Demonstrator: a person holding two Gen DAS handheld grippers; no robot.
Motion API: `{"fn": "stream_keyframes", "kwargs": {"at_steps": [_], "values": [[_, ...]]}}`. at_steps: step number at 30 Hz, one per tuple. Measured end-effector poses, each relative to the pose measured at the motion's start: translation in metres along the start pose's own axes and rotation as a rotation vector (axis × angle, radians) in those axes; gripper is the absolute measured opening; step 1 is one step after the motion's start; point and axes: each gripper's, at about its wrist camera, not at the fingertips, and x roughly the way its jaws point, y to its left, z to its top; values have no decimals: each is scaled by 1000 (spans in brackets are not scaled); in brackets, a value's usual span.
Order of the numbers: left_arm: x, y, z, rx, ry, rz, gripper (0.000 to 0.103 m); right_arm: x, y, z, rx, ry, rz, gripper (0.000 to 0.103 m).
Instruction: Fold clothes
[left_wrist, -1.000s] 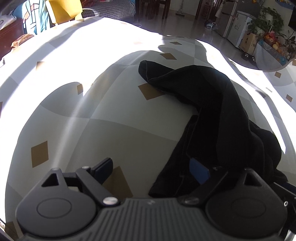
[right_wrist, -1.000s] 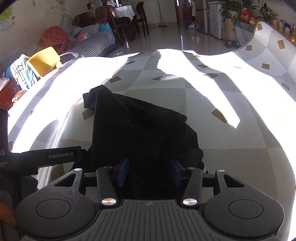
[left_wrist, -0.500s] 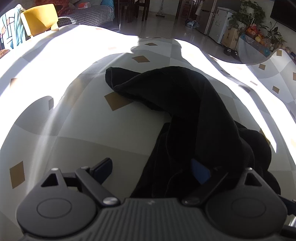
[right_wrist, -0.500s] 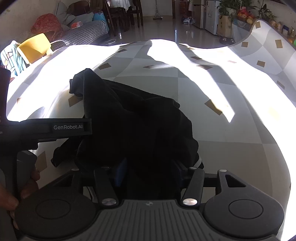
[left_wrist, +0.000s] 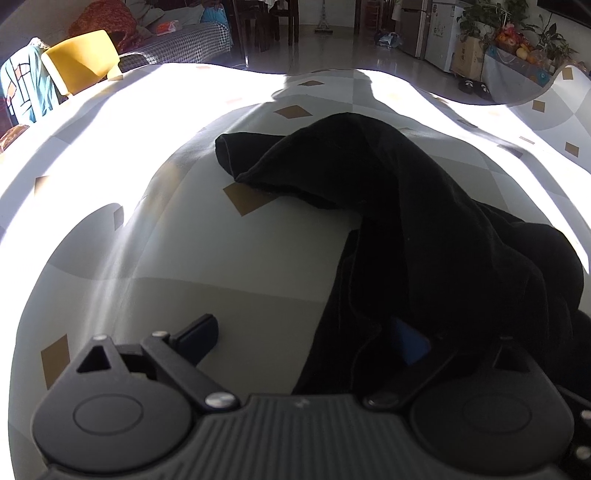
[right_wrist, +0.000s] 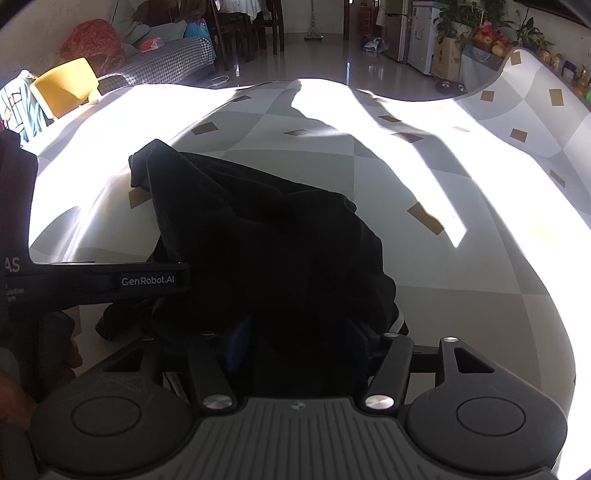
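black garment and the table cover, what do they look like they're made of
Black garment: soft matte knit, probably cotton jersey; it slumps in limp folds with a stitched hem. Table cover: smooth, slightly glossy sheet, perhaps vinyl or oilcloth; it shows sun glare and a printed diamond pattern.

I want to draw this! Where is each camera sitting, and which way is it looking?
Left wrist: sits on the left gripper, looking forward and down at the black garment on the patterned table; its jaws are opening.
Right wrist: sits on the right gripper, jaws opening with cloth between; the left gripper's arm shows at left.
Shared: the garment, table, yellow chair.
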Motion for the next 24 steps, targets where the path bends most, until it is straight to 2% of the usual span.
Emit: {"fn": "stream_keyframes", "kwargs": {"at_steps": [6,17,20,24], "values": [[-4,11,-6,-37,16,34,103,0,8,-4,-58,-6,-6,58],[-17,32,-16,-115,88,80,103,-4,19,-9,-134,8,64,59],[-22,38,-21,-138,118,83,103,-10,9,-3,-57,4,112,58],[-28,40,-26,-127,116,86,103,-17,0,3,3,-23,145,58]]}}
